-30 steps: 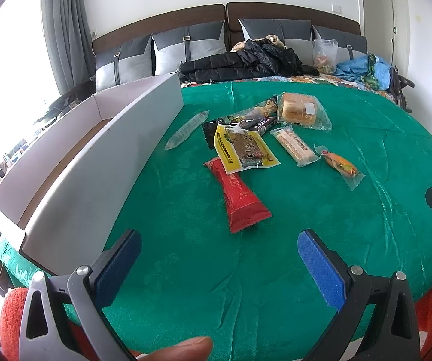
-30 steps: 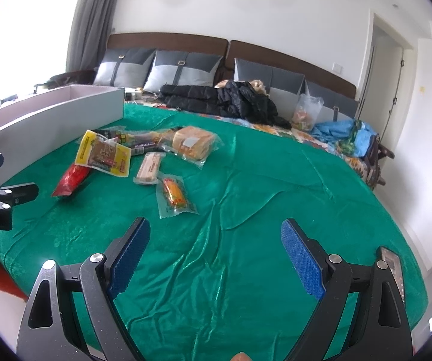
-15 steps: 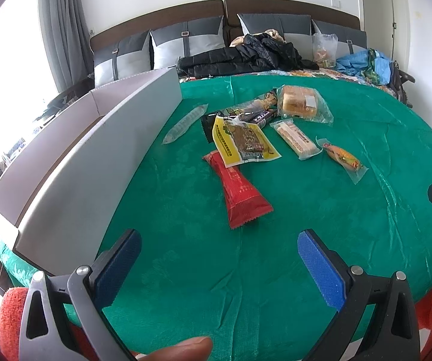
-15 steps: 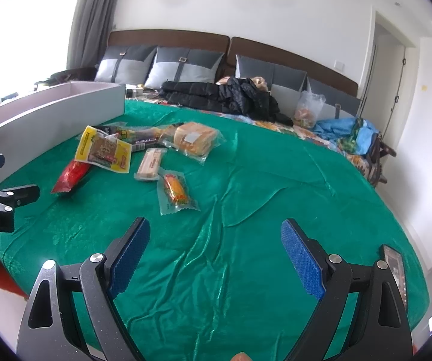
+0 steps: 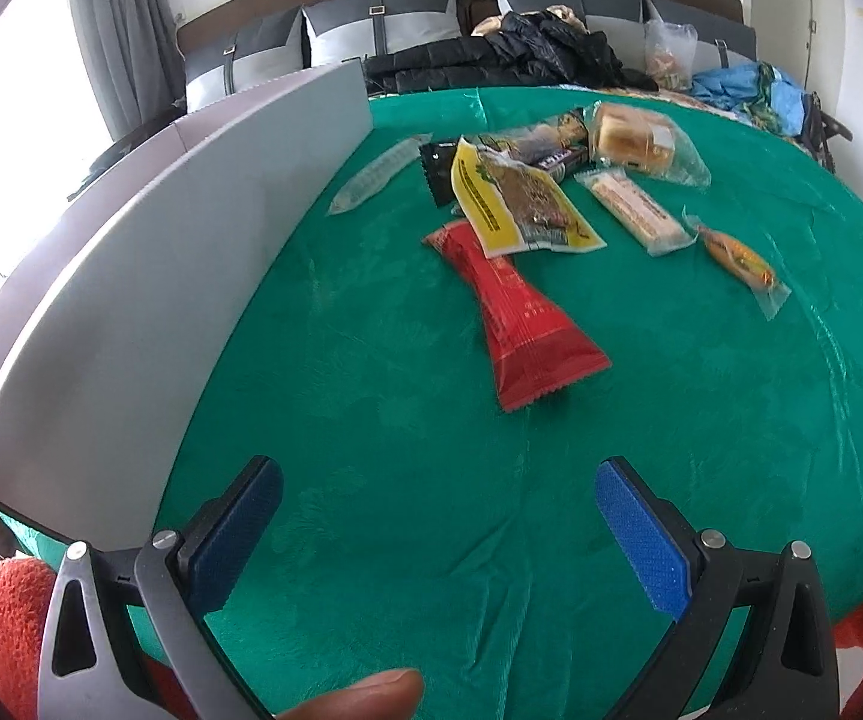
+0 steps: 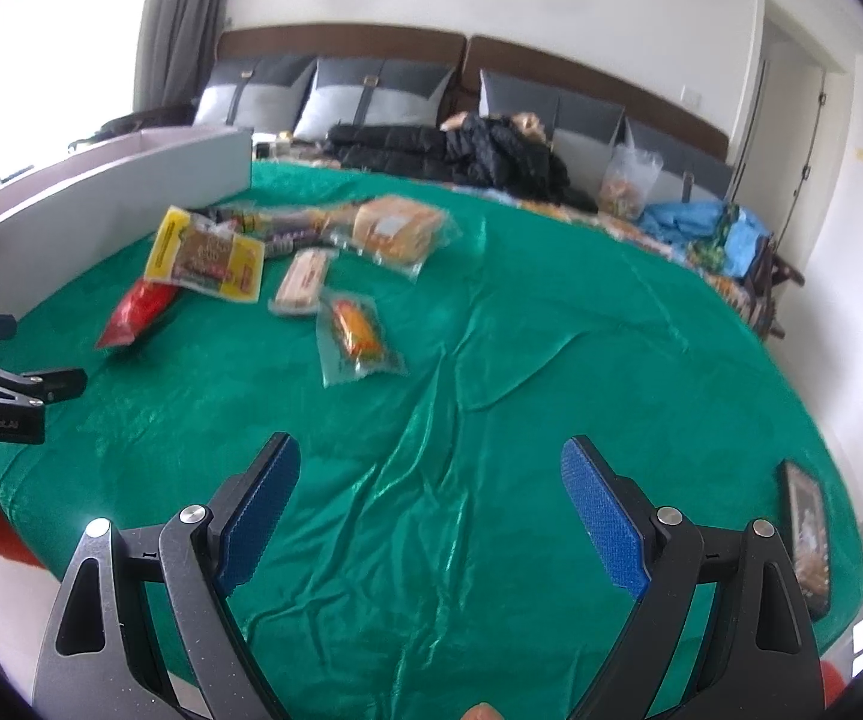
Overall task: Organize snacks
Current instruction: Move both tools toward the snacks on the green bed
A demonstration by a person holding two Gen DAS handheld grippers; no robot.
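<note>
Several snack packs lie on a green cloth (image 5: 407, 480). A red packet (image 5: 515, 318) is nearest, with a yellow packet (image 5: 515, 204) overlapping its far end. Beyond are a wafer bar (image 5: 632, 210), an orange sausage pack (image 5: 737, 258), a bread pack (image 5: 641, 141), a dark packet (image 5: 437, 171) and a clear pack (image 5: 377, 174). My left gripper (image 5: 437, 516) is open and empty, short of the red packet. My right gripper (image 6: 431, 504) is open and empty, well short of the sausage pack (image 6: 356, 333), the red packet (image 6: 137, 312) and the yellow packet (image 6: 206, 255).
A long white cardboard box (image 5: 149, 276) stands along the left side, also in the right wrist view (image 6: 107, 204). A bed with pillows, a black jacket (image 5: 509, 54) and bags lies behind. A framed picture (image 6: 806, 534) lies at the cloth's right edge.
Both grippers have moved forward toward the snacks, which appear larger and closer. The jaws stay open and nothing was picked up.
</note>
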